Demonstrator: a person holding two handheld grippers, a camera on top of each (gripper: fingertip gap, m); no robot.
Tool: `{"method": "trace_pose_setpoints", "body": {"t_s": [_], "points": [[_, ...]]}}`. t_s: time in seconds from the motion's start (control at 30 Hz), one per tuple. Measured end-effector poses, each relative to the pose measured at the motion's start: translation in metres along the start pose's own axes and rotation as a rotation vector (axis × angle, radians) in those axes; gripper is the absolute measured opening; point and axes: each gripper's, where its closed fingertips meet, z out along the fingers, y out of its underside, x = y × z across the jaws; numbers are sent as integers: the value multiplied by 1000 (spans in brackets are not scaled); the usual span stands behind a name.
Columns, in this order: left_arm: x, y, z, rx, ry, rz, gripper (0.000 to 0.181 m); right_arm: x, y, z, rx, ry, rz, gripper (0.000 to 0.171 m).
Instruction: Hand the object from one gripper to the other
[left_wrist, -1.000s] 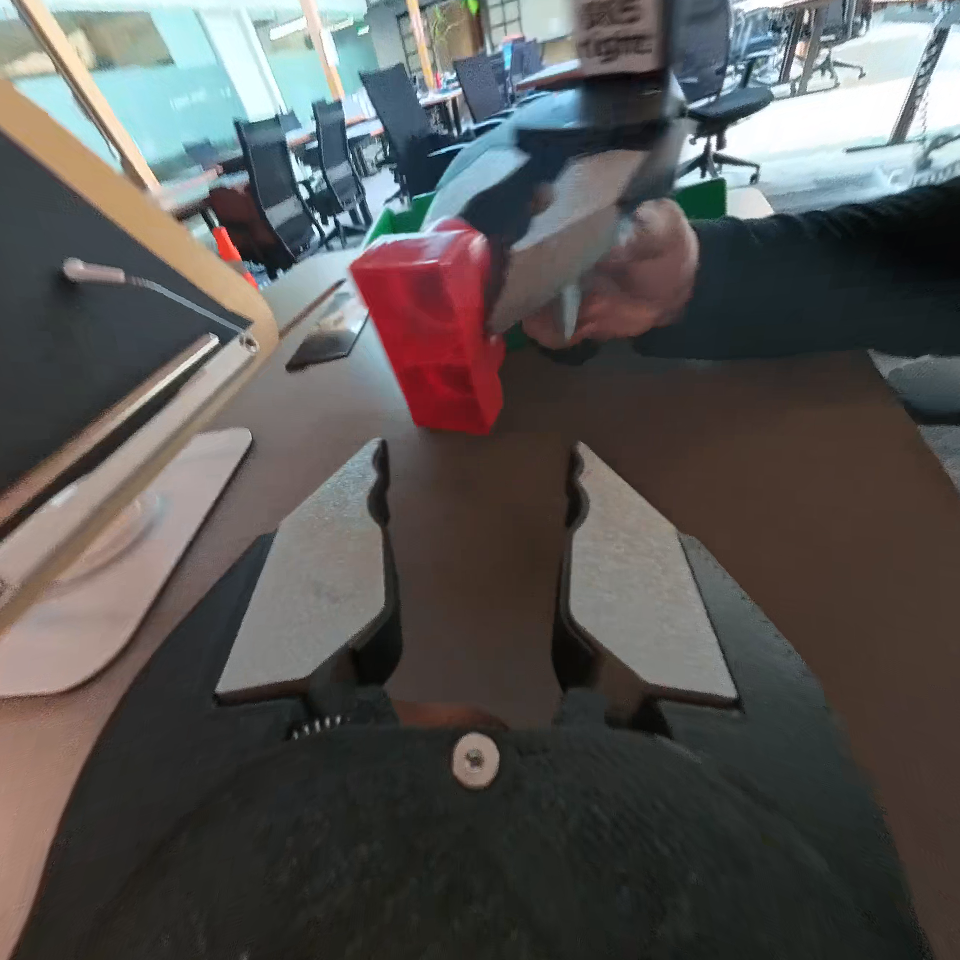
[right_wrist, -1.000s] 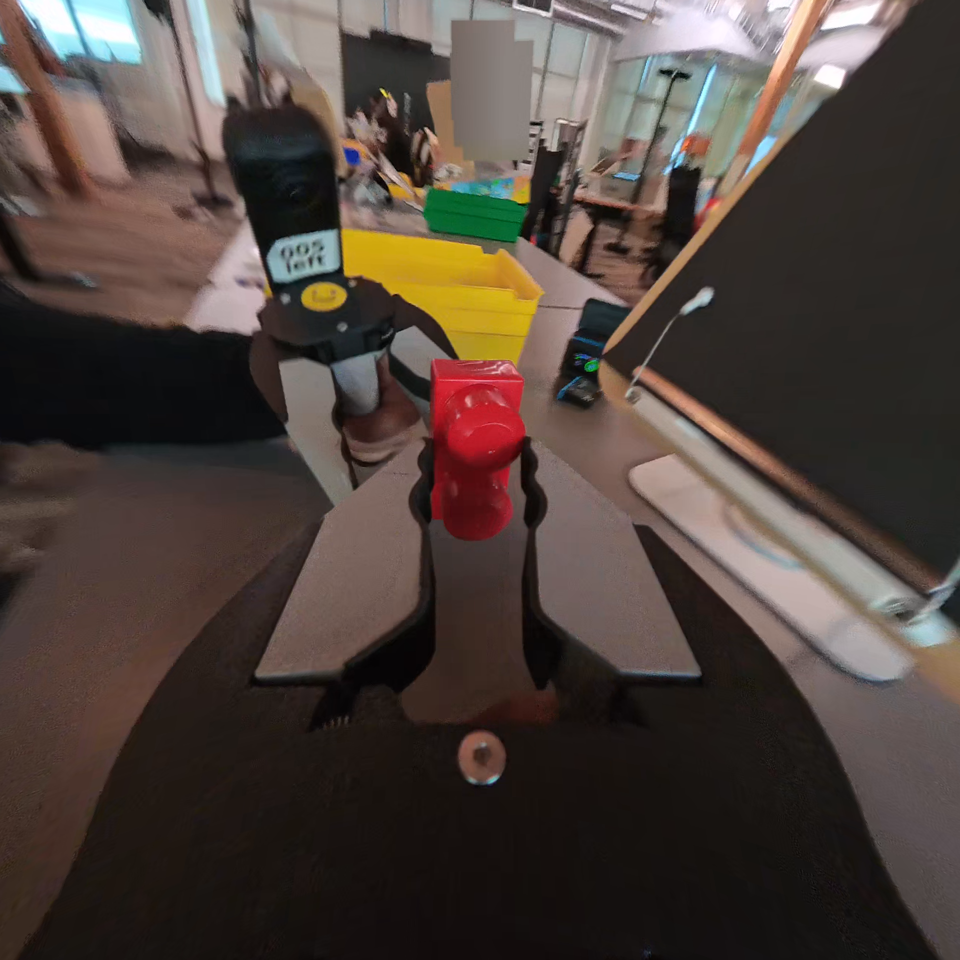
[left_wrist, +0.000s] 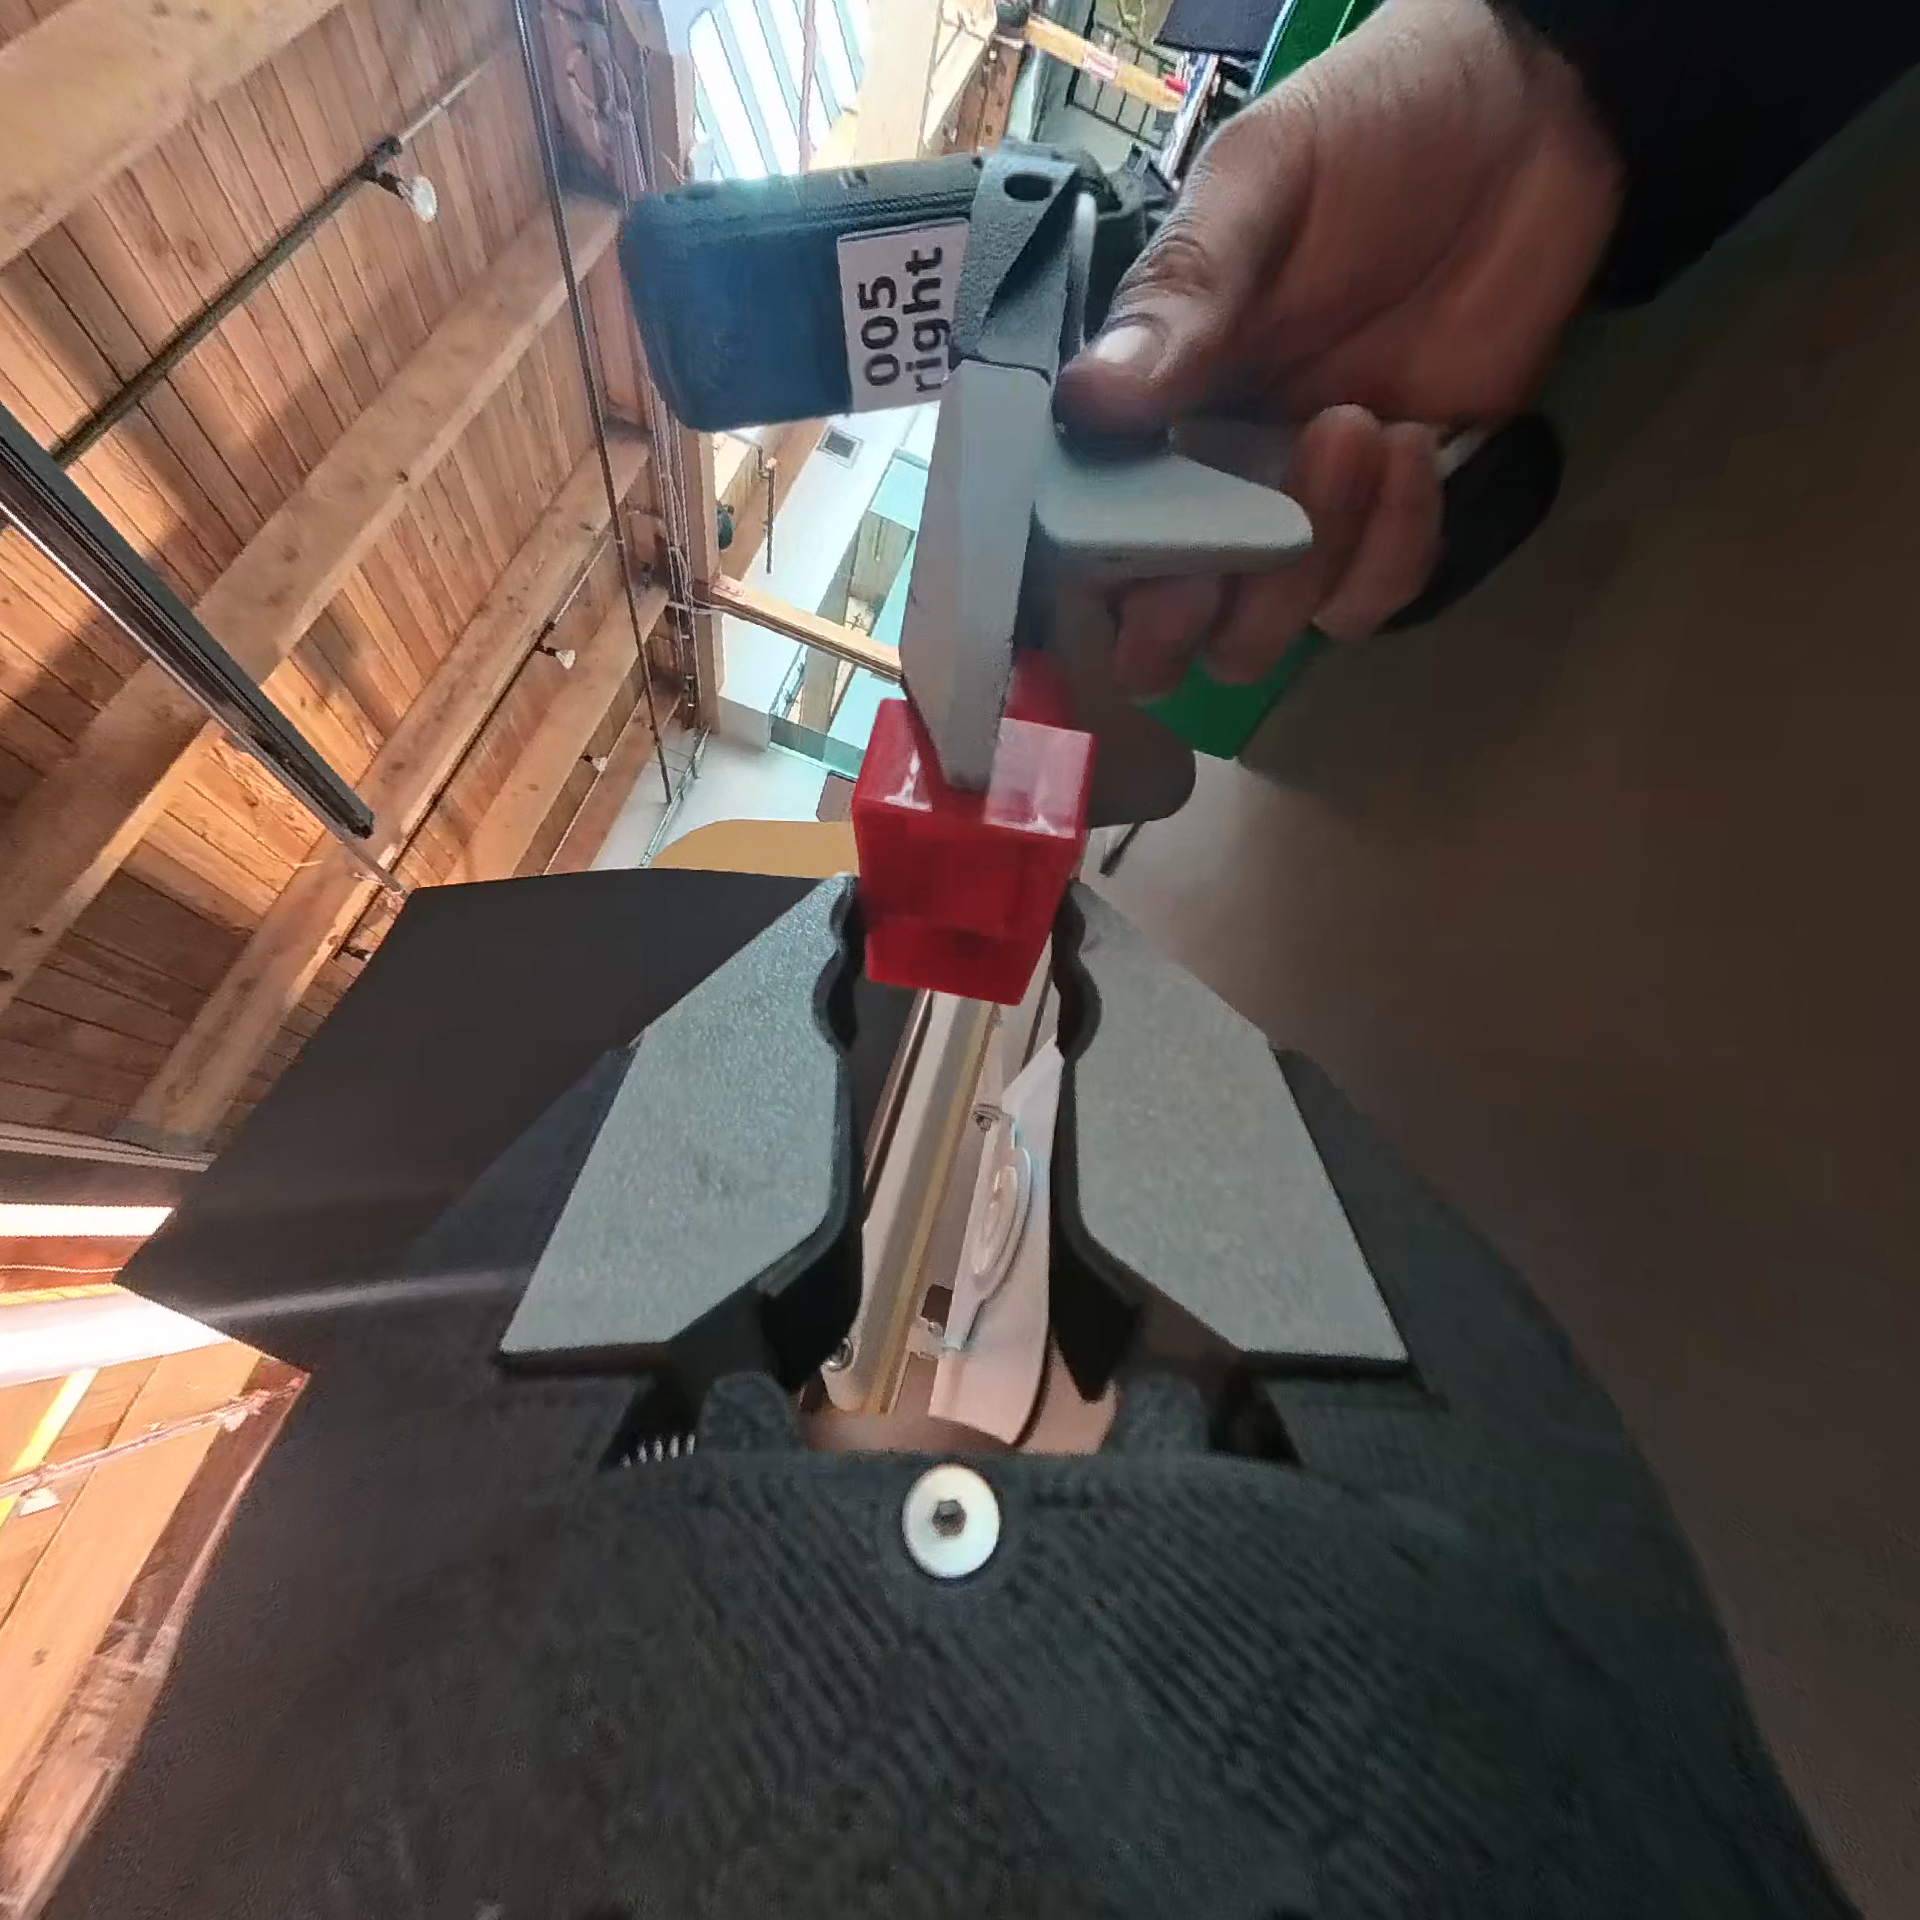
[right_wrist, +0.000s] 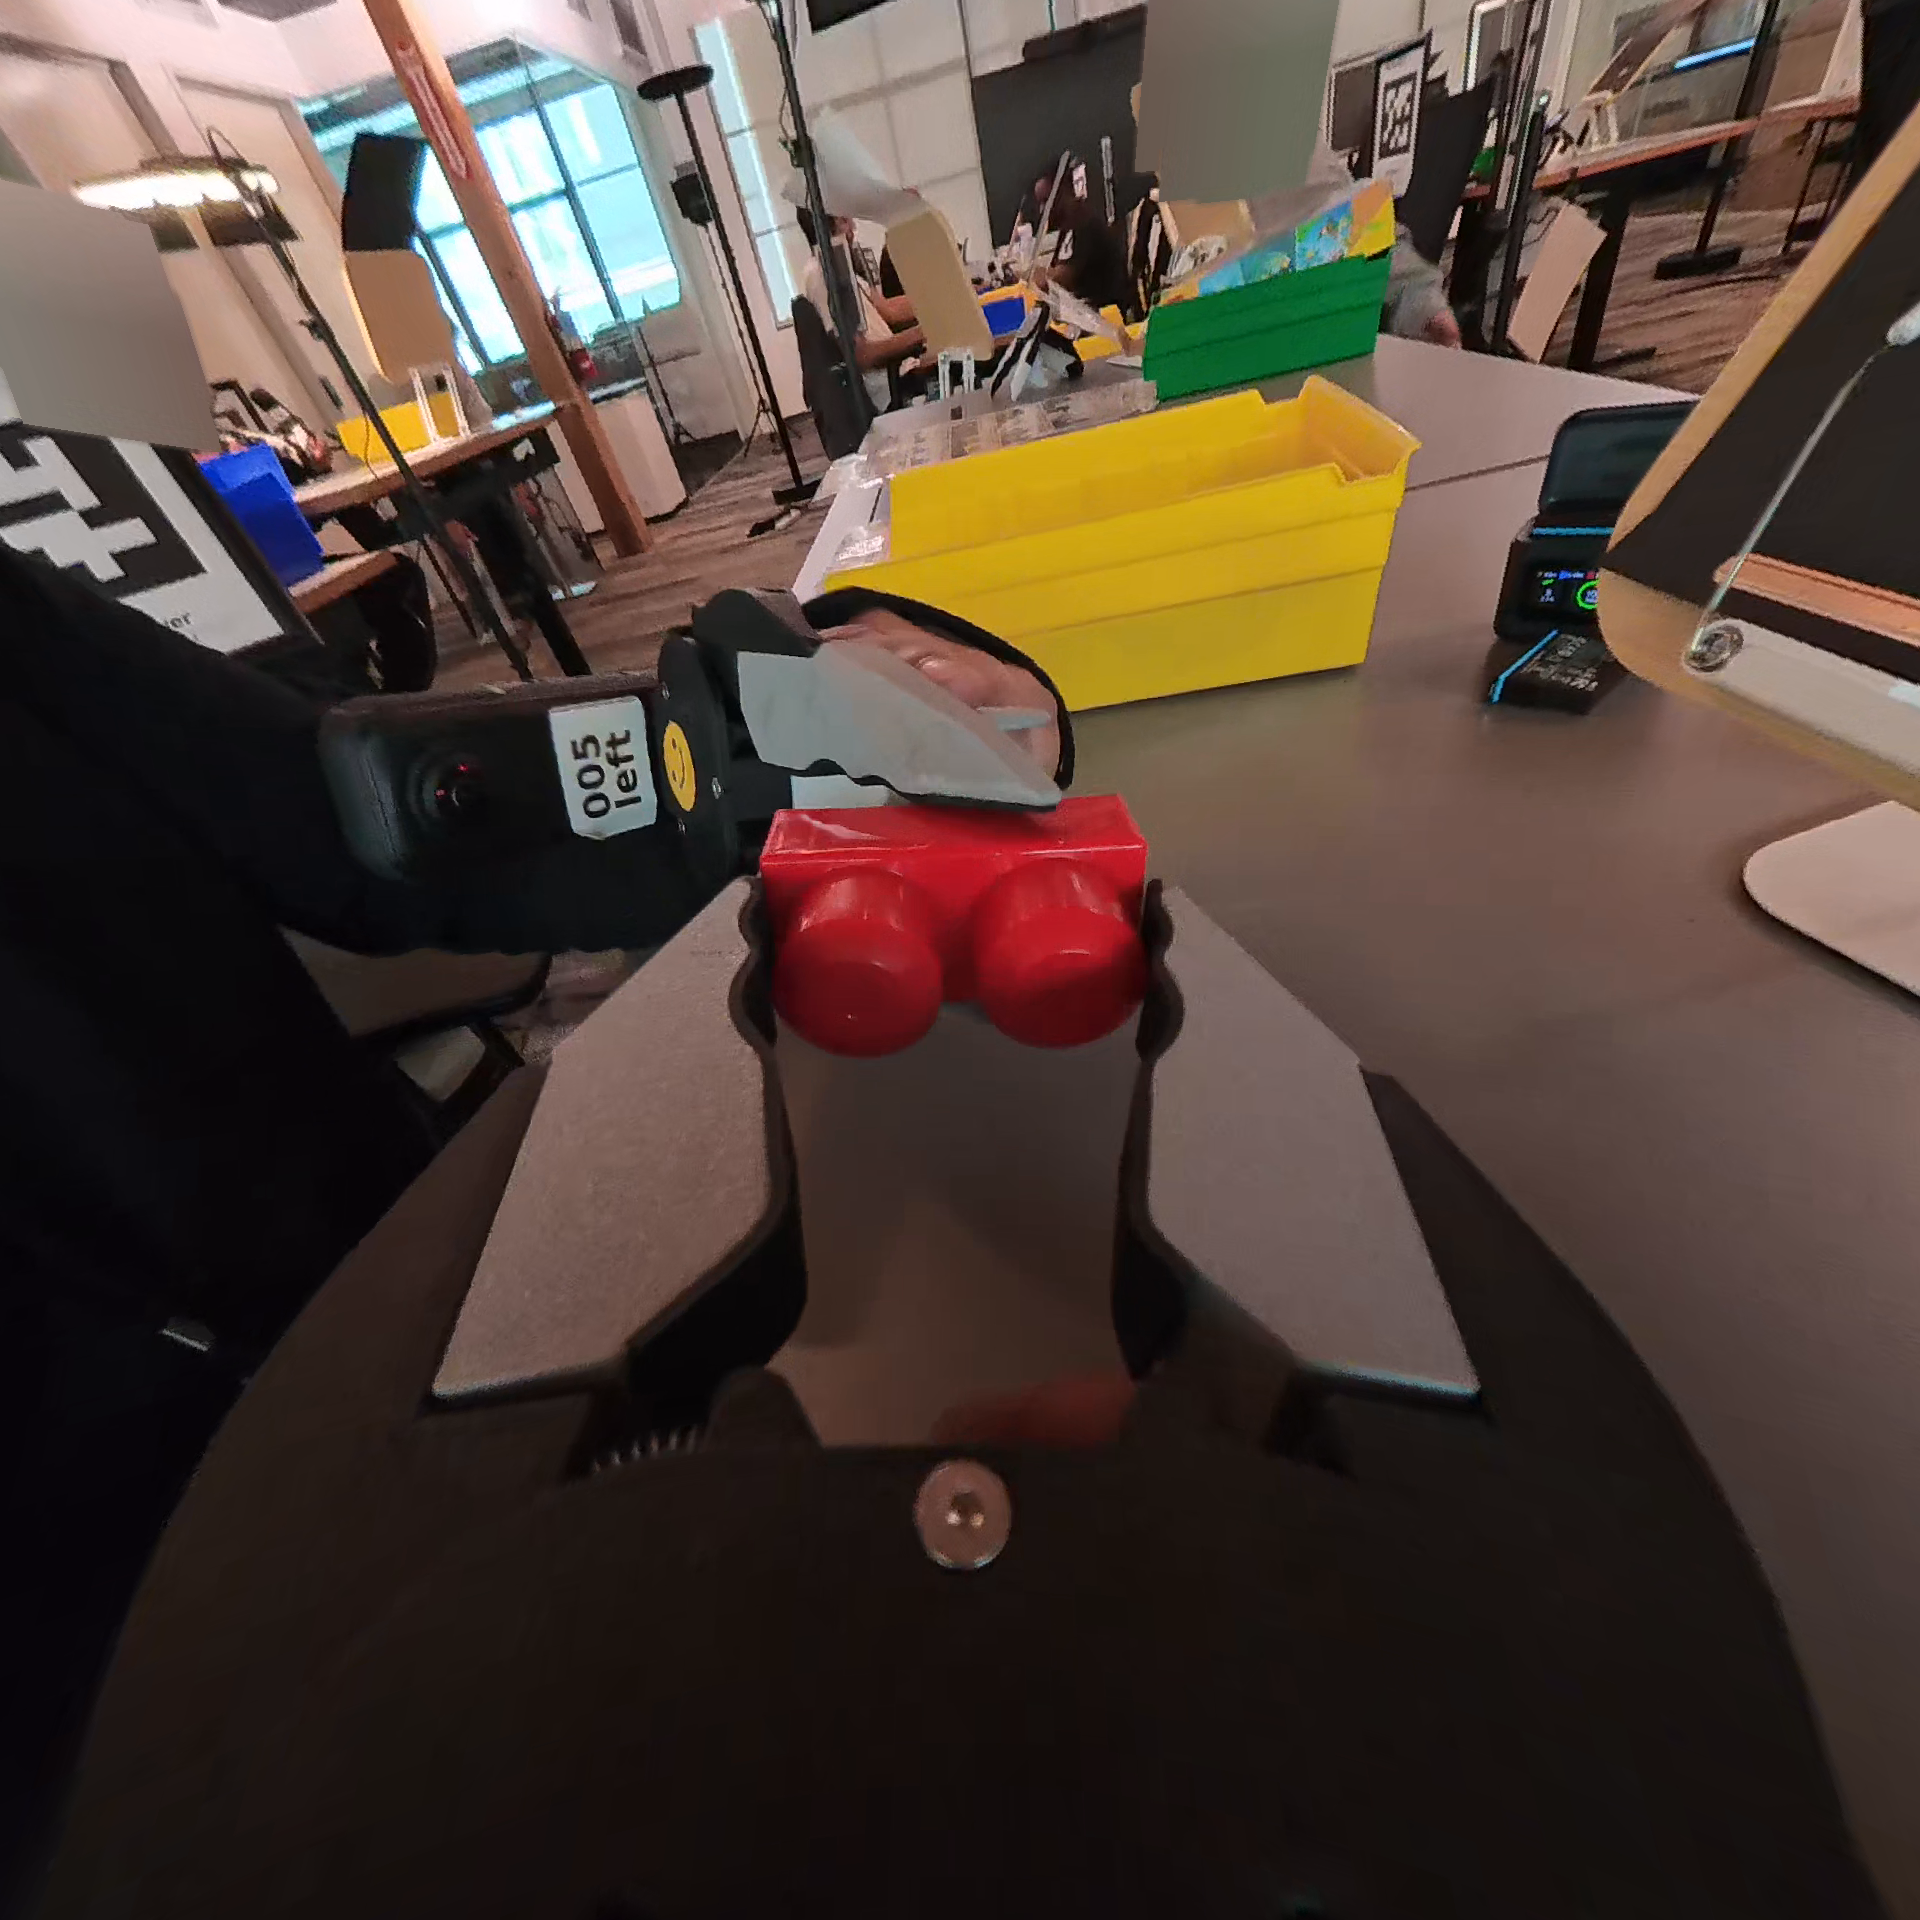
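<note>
A red two-stud brick (right_wrist: 956, 857) is held in the air over the table. My left gripper (left_wrist: 961, 935) is shut on the brick (left_wrist: 956, 873), with its fingertips pressed on the two narrow sides. In the right wrist view, the left gripper's upper finger (right_wrist: 883, 738) lies flat on top of the brick and the lower one is hidden. My right gripper (right_wrist: 951, 935) is spread wide. Its fingertips flank the brick's two ends, and the studs face its camera. In the left wrist view, the right gripper (left_wrist: 1049, 779) comes from above, held by a hand (left_wrist: 1351, 260).
A yellow bin (right_wrist: 1143, 582) and a green bin (right_wrist: 1268, 322) stand farther back on the grey table (right_wrist: 1455, 935). A monitor (right_wrist: 1766, 499) on a white base (right_wrist: 1849, 894) stands at the right, with a small dark case (right_wrist: 1558, 582) beside it. The left wrist view is rolled sideways. Only a small space, under 4 cm, lies between the two pairs of fingers. Left tips and right tips are each some 40 cm from the small dark case (right_wrist: 1558, 582).
The left gripper has rolled, moved in and shut on the brick. The right gripper's fingers have widened from a narrow grip, and the brick now lies crosswise between them.
</note>
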Motion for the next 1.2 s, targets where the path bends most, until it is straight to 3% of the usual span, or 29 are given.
{"method": "trace_pose_setpoints", "body": {"t_s": [0.1, 0.27, 0.43, 0.57, 0.67, 0.73, 0.77, 0.8, 0.9, 0.97, 1.07, 1.13, 1.2], "points": [[7, 9, 3, -45, 52, -111, 37, 8, 0, -1, -20, 72, -65, 66], [25, 38, 3, -151, 338, -765, 45, 41, -3, -22, -119, 421, -465, 66], [26, 15, -7, 11, 635, -1374, 57, 49, 8, -23, -317, 612, -832, 66], [25, 10, -7, 52, 696, -1527, 63, 55, 18, -19, -475, 727, -1120, 66], [33, 15, -2, 4, 676, -1497, 59, 45, 20, -7, -489, 727, -1221, 66], [38, 18, 2, -33, 655, -1474, 69, 37, 19, 1, -476, 713, -1280, 66], [38, 14, 2, -18, 662, -1456, 65, 34, 21, 4, -482, 706, -1294, 66], [40, 8, 1, 10, 684, -1431, 46, 34, 22, 6, -495, 716, -1305, 67], [46, 16, 4, -68, 633, -1289, 45, 41, 27, 7, -529, 744, -1323, 69], [43, 42, 8, -191, 478, -1071, 45, 45, 30, 4, -519, 739, -1264, 67], [18, 84, 5, -361, 191, -553, 44, 45, 31, -4, -423, 634, -1000, 71], [5, 82, 3, -350, 92, -291, 45, 49, 27, -13, -356, 594, -781, 71], [0, 67, 4, -290, 48, -151, 45, 47, 20, -13, -247, 509, -545, 75]]}}
